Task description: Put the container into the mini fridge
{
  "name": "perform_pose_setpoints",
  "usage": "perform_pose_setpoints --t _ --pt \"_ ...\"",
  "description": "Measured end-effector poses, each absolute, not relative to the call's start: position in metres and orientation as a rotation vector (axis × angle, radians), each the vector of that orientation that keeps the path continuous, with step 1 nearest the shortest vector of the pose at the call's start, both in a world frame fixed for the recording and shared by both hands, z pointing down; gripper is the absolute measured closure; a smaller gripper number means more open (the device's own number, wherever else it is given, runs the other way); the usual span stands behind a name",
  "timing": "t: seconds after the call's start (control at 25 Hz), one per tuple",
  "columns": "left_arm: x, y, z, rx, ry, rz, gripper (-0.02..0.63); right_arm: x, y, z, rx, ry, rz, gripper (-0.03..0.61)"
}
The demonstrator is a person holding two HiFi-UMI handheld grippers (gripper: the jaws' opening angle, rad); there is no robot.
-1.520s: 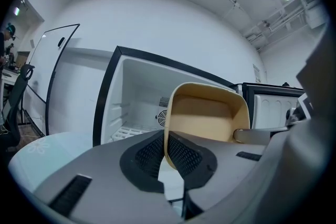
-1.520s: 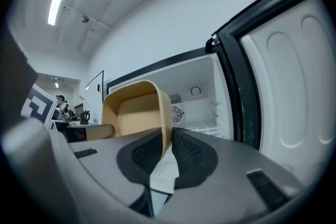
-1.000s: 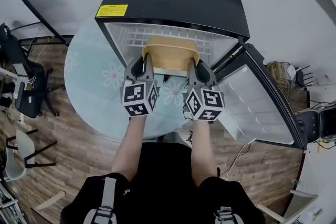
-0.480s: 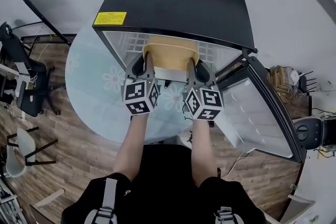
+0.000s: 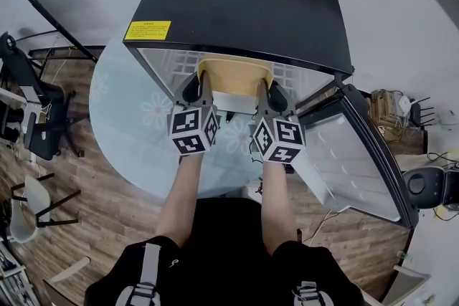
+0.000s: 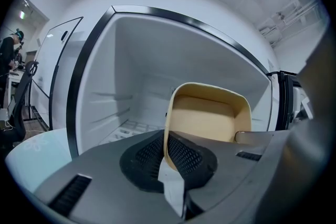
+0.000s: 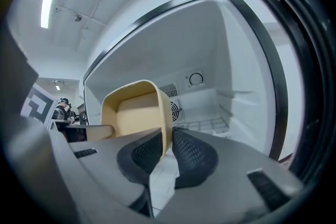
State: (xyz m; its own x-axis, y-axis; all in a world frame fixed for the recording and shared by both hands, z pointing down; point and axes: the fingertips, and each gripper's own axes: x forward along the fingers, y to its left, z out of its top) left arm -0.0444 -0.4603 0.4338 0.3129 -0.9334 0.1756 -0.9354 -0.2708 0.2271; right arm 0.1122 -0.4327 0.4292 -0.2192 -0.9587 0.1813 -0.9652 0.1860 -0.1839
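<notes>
The tan container (image 5: 234, 77) hangs in the mini fridge (image 5: 244, 3) mouth. My left gripper (image 5: 199, 88) and right gripper (image 5: 264, 91) pinch its 2 side rims. I'd push both in evenly, level, above the wire shelf (image 5: 179, 54).

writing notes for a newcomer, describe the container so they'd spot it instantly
Find the black mini fridge standing open on the round pale table. At its mouth, the container hangs between the left gripper and right gripper, each pinching a side wall. It is the only tan, open-topped tub.
</notes>
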Motion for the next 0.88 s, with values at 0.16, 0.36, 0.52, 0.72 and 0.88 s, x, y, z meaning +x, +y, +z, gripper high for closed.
perform_pose_setpoints --t 0.16,0.36,0.52,0.72,0.88 --pt "-0.043 -0.466 0.440 2.289 -1.677 0.021 0.598 0.113 -0.438 0.434 1.963 -2.386 0.426 0.532" --pt "-0.044 -0.474 0.441 2.289 -1.661 0.018 0.597 0.112 -0.445 0.435 1.968 -2.382 0.435 0.531" --pt "-0.043 -0.480 0.444 2.293 -1.650 0.016 0.595 0.113 -0.450 0.437 1.977 -2.379 0.436 0.528" --pt "-0.040 -0.484 0.443 2.312 -1.629 -0.002 0.592 0.114 -0.453 0.437 1.991 -2.379 0.427 0.526" --pt "-0.035 -0.484 0.442 2.342 -1.594 -0.008 0.546 0.110 -0.455 0.435 1.961 -2.410 0.413 0.488"
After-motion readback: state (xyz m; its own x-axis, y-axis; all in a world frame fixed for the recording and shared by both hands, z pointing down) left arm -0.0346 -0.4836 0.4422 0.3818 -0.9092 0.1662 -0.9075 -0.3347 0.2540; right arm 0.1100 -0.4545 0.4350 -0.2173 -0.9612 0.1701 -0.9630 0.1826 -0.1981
